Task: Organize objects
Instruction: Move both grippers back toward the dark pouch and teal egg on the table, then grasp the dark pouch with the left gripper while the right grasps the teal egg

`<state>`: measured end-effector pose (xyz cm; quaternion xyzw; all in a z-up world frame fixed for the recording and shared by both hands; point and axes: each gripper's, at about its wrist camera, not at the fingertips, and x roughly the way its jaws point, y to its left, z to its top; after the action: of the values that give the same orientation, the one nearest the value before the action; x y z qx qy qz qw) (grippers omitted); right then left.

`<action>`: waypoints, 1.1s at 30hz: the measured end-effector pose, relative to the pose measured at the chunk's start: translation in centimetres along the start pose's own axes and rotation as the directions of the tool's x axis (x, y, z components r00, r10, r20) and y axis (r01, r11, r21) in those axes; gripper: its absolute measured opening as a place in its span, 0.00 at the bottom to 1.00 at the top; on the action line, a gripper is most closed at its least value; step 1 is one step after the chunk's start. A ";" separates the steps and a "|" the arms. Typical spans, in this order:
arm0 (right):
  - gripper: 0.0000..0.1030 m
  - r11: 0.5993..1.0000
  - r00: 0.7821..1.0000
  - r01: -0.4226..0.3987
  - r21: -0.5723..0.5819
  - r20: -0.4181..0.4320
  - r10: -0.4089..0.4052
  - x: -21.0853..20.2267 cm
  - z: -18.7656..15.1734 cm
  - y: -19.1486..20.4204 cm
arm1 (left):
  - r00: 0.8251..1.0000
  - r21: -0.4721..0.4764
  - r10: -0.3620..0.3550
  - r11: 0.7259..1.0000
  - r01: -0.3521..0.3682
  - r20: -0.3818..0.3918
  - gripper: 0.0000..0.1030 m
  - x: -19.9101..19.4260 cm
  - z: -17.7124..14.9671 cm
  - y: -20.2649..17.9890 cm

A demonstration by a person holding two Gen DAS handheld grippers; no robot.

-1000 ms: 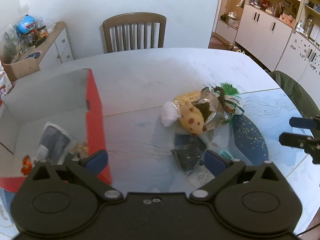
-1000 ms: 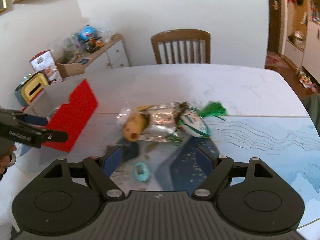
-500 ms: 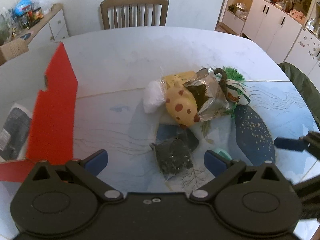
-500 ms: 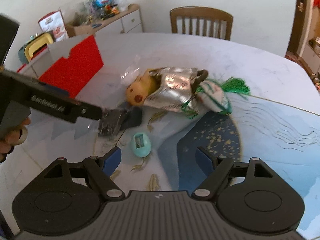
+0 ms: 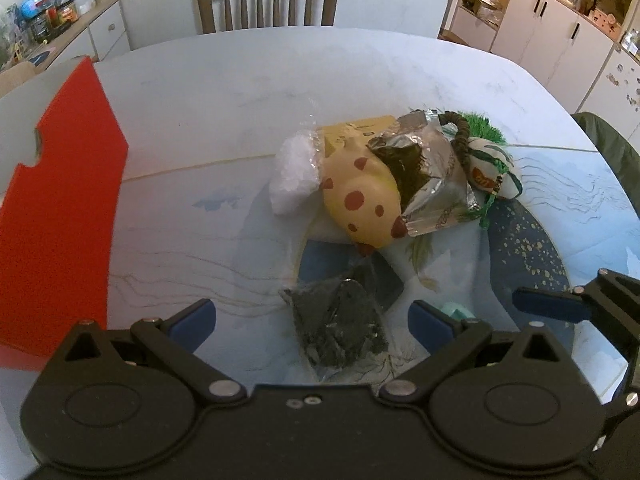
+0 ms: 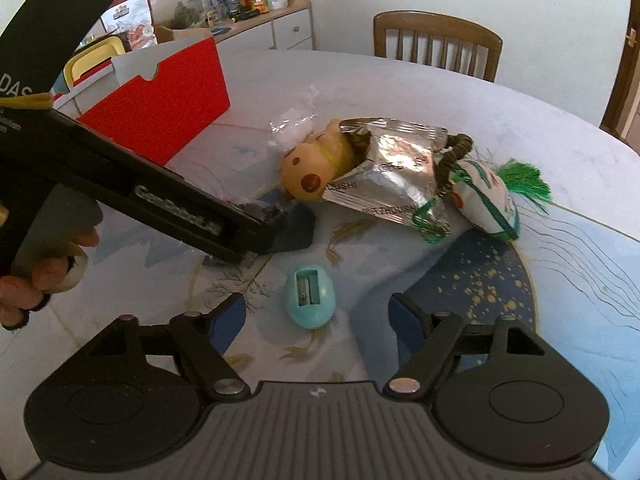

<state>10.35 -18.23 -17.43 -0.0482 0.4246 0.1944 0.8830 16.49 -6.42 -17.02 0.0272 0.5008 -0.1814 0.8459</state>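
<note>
A pile lies mid-table: a yellow toy with red spots [image 5: 360,204] [image 6: 312,164], a silver foil packet [image 5: 432,184] [image 6: 392,164], a white pouch with a green tassel [image 5: 492,168] [image 6: 488,204] and a clear bag of white stuff [image 5: 294,168]. A small dark packet in clear wrap [image 5: 336,324] lies between the fingers of my open left gripper [image 5: 312,316], untouched. A teal egg-shaped sharpener [image 6: 310,298] sits just ahead of my open right gripper [image 6: 316,316]. The red box [image 5: 60,208] [image 6: 164,100] stands at the left.
A wooden chair [image 5: 268,0] [image 6: 438,50] stands at the table's far side. A sideboard with clutter [image 6: 240,12] lines the left wall and white cabinets [image 5: 560,40] the right. A hand [image 6: 44,272] holds the left gripper's handle.
Both grippers have dropped closer to the table. The left one swung away from the red box to straddle the dark packet; the right one closed in on the teal sharpener.
</note>
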 end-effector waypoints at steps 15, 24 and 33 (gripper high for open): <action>0.40 1.000 1.000 -0.014 0.000 -0.008 0.014 1.3 0.3 0.5 | 1.000 0.036 -0.007 0.999 0.007 -0.006 0.68 1.0 -0.6 -0.6; 0.30 1.000 1.000 -0.010 0.019 -0.009 0.010 1.2 0.4 0.2 | 1.000 0.035 -0.007 0.999 0.006 0.013 0.36 0.5 -0.5 -0.2; 0.30 0.999 1.000 -0.030 0.028 0.001 0.030 0.0 0.4 0.4 | 1.000 0.025 -0.010 1.000 0.009 0.014 0.30 -0.4 -0.9 0.2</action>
<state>10.47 -17.73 -17.15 -0.0293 0.4275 0.2015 0.8808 15.66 -5.95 -17.18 0.0341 0.4925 -0.1919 0.8482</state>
